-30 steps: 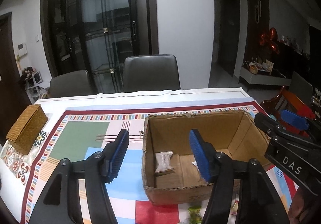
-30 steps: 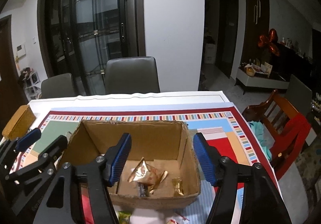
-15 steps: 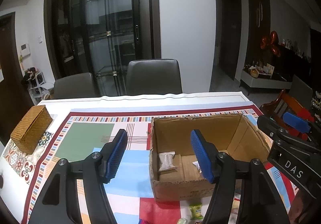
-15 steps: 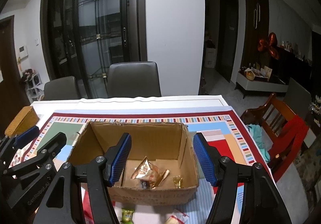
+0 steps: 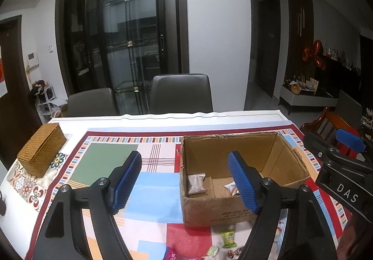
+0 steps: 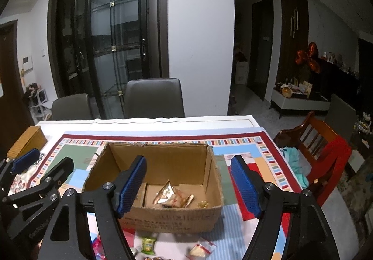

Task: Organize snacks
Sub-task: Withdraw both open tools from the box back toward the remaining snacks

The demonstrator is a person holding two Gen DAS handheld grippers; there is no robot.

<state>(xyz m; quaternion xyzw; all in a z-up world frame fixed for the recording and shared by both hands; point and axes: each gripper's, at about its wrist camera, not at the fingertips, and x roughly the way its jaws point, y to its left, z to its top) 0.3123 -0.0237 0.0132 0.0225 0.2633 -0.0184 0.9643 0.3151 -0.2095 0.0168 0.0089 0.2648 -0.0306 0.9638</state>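
Two hand-held grippers hang above a dining table, the left gripper [image 5: 185, 178] and the right gripper [image 6: 188, 184] each with blue ribbed fingers spread wide and nothing between them; nearest the viewer, loose snacks lie on the patterned tablecloth [image 5: 105, 159] just in front of a box, among them a green-wrapped sweet [image 6: 148, 244] and a clear packet with a red strip [image 6: 201, 248], their print too small to read; behind them stands the open cardboard box [image 6: 167, 216], its front wall carrying lines of dark printing that cannot be made out; inside it lie a gold foil packet [image 6: 166, 192], a small gold-wrapped sweet [image 6: 202, 204] and, against the left wall, a pale grey packet [image 5: 196, 184]; seen from the left wrist camera, the right gripper's black body shows the white letters "DAS" at the right edge, and from the right wrist camera the left gripper's body carries faint grey lettering, only partly legible; to the left of the cloth, well apart from the box, sits a woven wicker box [image 5: 42, 149]; beyond the table's far edge stand two dark upholstered chairs [image 5: 180, 93], then glass sliding doors [image 5: 126, 43]; to the right, a red wooden chair [image 6: 319, 143] draped with cloth.
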